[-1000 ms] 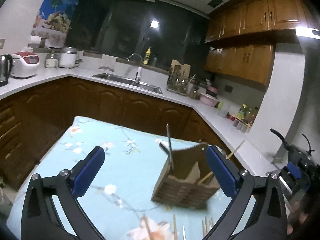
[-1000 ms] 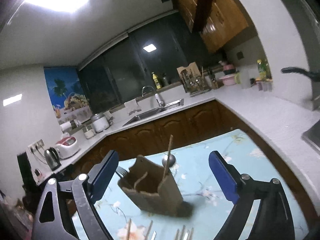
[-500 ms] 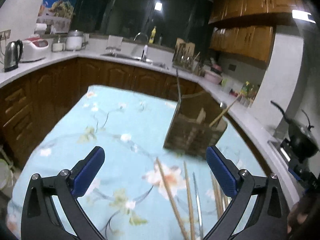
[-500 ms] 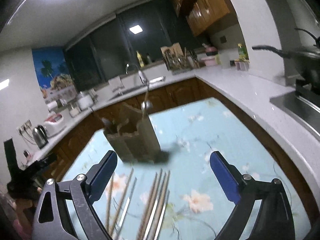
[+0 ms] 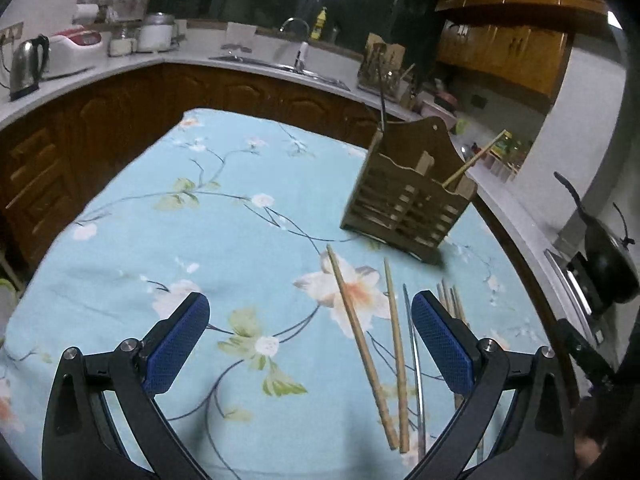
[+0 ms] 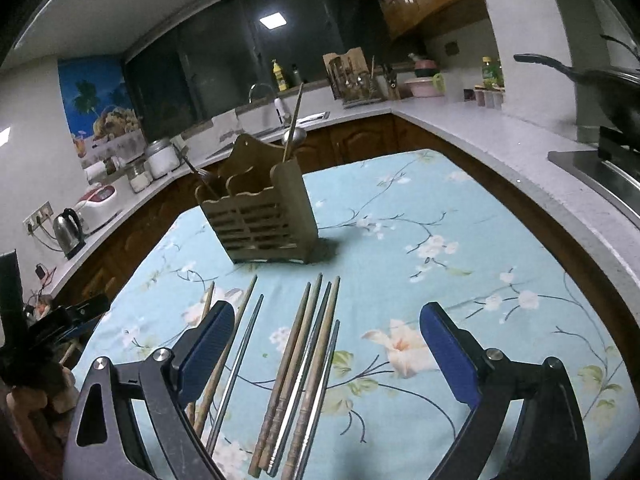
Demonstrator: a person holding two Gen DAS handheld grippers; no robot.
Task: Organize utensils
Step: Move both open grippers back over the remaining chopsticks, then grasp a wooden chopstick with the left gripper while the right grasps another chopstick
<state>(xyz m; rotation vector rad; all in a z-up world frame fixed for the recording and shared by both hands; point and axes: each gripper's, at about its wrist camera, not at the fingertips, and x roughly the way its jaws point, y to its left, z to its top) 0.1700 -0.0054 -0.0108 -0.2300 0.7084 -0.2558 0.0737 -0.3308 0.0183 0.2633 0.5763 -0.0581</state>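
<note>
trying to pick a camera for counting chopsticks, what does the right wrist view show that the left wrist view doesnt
Only the right wrist view shows the tight bundle of wooden and metal chopsticks whole, plus a round metal spoon in the caddy.

Only the left wrist view shows a thin dark handle rising from the caddy's far compartment with nothing blocking it.

Both show the slatted wooden utensil caddy upright on the blue floral tablecloth, loose chopsticks before it, and an empty open gripper: left gripper, right gripper.
</note>
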